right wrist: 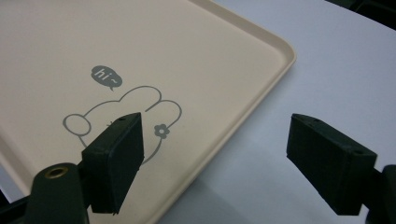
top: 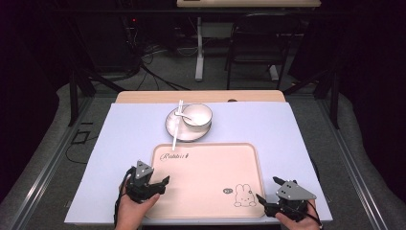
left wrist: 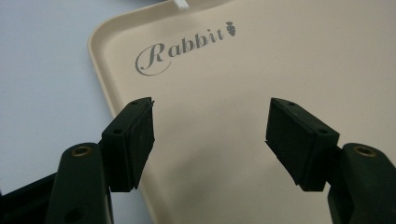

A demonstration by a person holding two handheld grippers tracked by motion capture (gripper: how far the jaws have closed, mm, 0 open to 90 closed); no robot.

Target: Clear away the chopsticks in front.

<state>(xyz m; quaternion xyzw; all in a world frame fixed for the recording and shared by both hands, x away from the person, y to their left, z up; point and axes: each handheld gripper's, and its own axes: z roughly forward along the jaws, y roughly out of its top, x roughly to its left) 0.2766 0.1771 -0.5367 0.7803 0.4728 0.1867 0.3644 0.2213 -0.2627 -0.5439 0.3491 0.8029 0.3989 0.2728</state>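
**Both grippers spread at the tray's near corners**

Nearest the person, the left gripper (top: 162, 186) hovers over the tray's (top: 210, 167) left edge, jaws spread wide with nothing between them. The right gripper (top: 262, 201) sits at the tray's near right corner, jaws also spread and empty, straddling the rim beside the printed rabbit (top: 244, 195). The tray lies flat on the pale table (top: 124, 134). Beyond its far edge, a bowl (top: 197, 115) rests on a plate (top: 178, 132), a white spoon (top: 176, 130) lying across them.
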